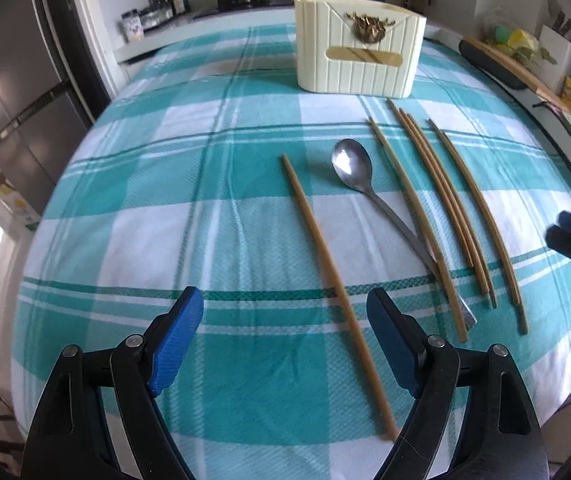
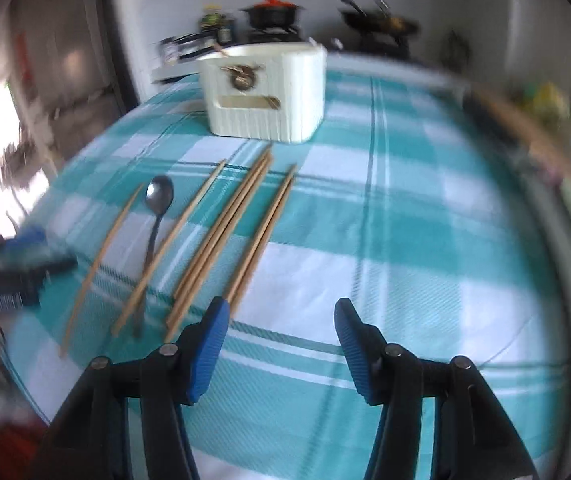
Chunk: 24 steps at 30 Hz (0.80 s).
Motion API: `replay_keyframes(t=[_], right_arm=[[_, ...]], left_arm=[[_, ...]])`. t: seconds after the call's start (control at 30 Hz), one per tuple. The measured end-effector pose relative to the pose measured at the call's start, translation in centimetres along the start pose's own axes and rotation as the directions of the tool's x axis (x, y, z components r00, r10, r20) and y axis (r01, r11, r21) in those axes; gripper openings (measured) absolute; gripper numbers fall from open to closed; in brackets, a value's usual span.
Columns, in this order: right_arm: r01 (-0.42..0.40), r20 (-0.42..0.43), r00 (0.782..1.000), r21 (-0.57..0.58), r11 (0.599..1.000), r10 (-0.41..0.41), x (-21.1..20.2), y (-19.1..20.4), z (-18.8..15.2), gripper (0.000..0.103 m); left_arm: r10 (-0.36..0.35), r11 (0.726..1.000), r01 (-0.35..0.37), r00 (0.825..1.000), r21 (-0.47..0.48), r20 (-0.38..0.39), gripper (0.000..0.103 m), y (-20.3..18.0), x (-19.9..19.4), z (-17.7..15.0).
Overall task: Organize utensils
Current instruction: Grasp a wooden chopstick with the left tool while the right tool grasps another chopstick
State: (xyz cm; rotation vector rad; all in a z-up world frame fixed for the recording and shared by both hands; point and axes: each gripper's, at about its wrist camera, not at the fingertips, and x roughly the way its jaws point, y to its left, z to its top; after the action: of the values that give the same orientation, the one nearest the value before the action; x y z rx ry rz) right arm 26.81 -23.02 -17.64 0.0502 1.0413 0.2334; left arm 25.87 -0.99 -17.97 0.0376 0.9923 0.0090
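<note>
Above the tablecloth (image 1: pixel 205 184), both tongs (image 1: pixel 285 344) (image 2: pixel 281 344) released; bare cloth right of chopsticks (image 2: pixel 257 236).

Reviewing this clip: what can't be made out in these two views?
- Inside of the cream holder: both views, hidden by its own front wall. One stick tip shows above the rim.
- Right gripper in the left wrist view: cut off by the right edge, so its jaws cannot be read there.
- Left gripper in the right wrist view: motion-blurred at the left edge.
- Counter items behind the table: blurred in the right wrist view, too small in the left.
</note>
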Motion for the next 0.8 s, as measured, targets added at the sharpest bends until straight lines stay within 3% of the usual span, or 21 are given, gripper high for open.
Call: replay_keyframes(t=[0.17, 0.33, 0.4, 0.8], right_arm=[[-0.045, -0.025, 0.999, 0.037, 0.998, 0.046, 2.0, 0.6, 0.9, 0.036], [-0.011, -0.073, 0.997, 0.018, 1.000, 0.012, 3.7, 1.1, 1.2, 0.028], [0.006, -0.107, 0.994, 0.004, 1.000, -0.005, 4.6, 1.1, 1.3, 0.019], [-0.059, -0.078, 0.995, 0.056, 0.997, 0.063, 4.1, 1.2, 1.6, 0.018]], left_arm=[[0.015, 1.000, -0.015, 1.000, 0.018, 0.002, 0.085, -1.4, 1.1, 0.9], [0.079, 0.996, -0.078, 0.997, 0.053, -0.007, 0.085, -2.1, 2.3, 0.8], [0.105, 0.992, -0.104, 0.994, 0.076, -0.016, 0.085, -2.4, 2.8, 0.5], [0.115, 0.990, -0.114, 0.993, 0.084, -0.007, 0.090, -1.9, 2.8, 0.4]])
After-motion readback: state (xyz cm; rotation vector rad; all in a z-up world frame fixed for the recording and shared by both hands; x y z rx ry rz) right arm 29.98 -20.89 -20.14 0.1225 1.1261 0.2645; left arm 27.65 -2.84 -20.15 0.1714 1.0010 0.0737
